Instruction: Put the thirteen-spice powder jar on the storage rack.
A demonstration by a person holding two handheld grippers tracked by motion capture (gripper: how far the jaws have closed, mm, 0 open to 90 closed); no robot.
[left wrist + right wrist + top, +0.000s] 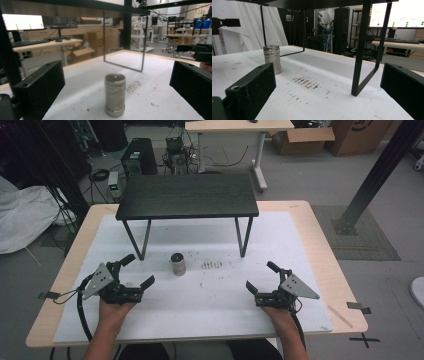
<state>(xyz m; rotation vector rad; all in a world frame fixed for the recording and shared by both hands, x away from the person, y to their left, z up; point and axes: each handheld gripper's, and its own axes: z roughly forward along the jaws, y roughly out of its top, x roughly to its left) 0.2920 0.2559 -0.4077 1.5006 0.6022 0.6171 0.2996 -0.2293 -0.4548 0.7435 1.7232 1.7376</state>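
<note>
Metal canister (115, 94) stands upright, ridged, ahead of the wide-apart left gripper (131, 271), nothing between; black shelf (187, 195) beyond; right gripper (263, 276) likewise spread.

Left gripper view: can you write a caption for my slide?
Open black fingers frame an upright metal canister on the white table.

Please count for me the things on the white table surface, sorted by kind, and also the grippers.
Metal cylinder: 1
Black raised shelf on wire legs: 1
Grippers, left gripper and right gripper, both open and holding nothing: 2
Total: 4
</note>
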